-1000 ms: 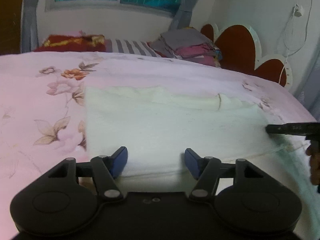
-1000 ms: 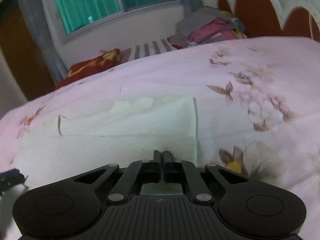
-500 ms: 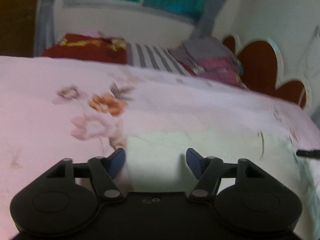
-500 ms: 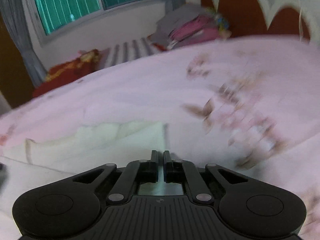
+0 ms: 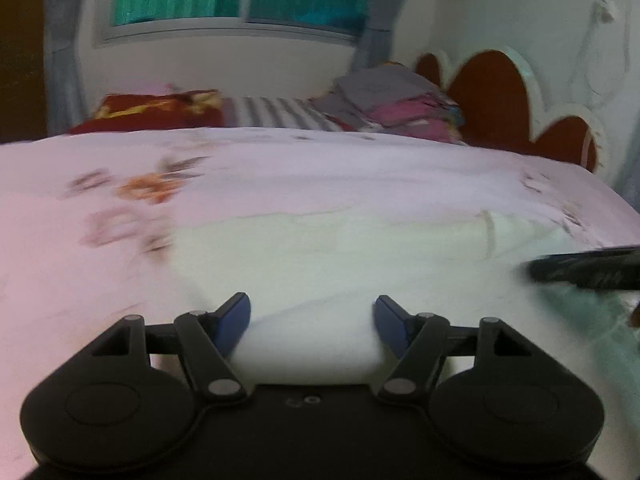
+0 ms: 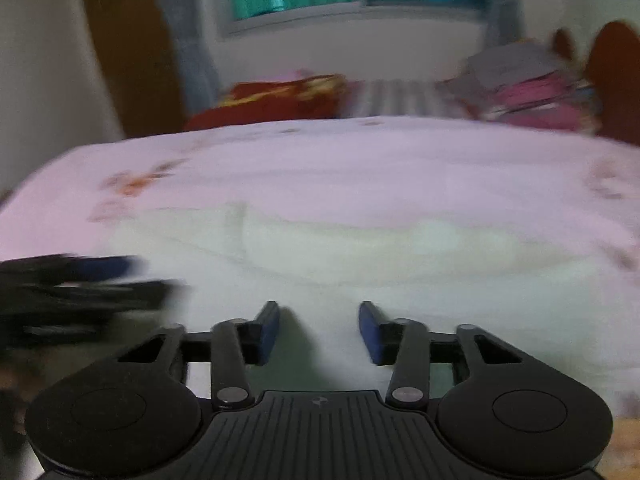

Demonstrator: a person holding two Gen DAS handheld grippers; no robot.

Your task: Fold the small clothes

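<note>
A pale cream garment (image 5: 340,256) lies flat and folded on the pink floral bedspread (image 5: 80,280). My left gripper (image 5: 312,320) hovers open over the garment's near edge, and its blue pads stand apart on either side of a white fold without pressing it. From the right edge of that view the right gripper (image 5: 580,270) reaches in as a dark blur. In the right wrist view the garment (image 6: 360,264) fills the middle. My right gripper (image 6: 319,332) is over it with jaws opening and nothing pinched between them. The left gripper (image 6: 80,284) is a blur at the left.
At the back of the bed sit a stack of folded clothes (image 5: 392,104), a red pillow (image 5: 156,114) and a striped sheet (image 5: 272,114). A red and white headboard (image 5: 500,100) stands at the right, and a brown door (image 6: 128,52) at the far left.
The right gripper, shut in both earlier frames, now has its pads apart, and its view has swung left across the garment. The left gripper's view panned left and then back over the garment.
</note>
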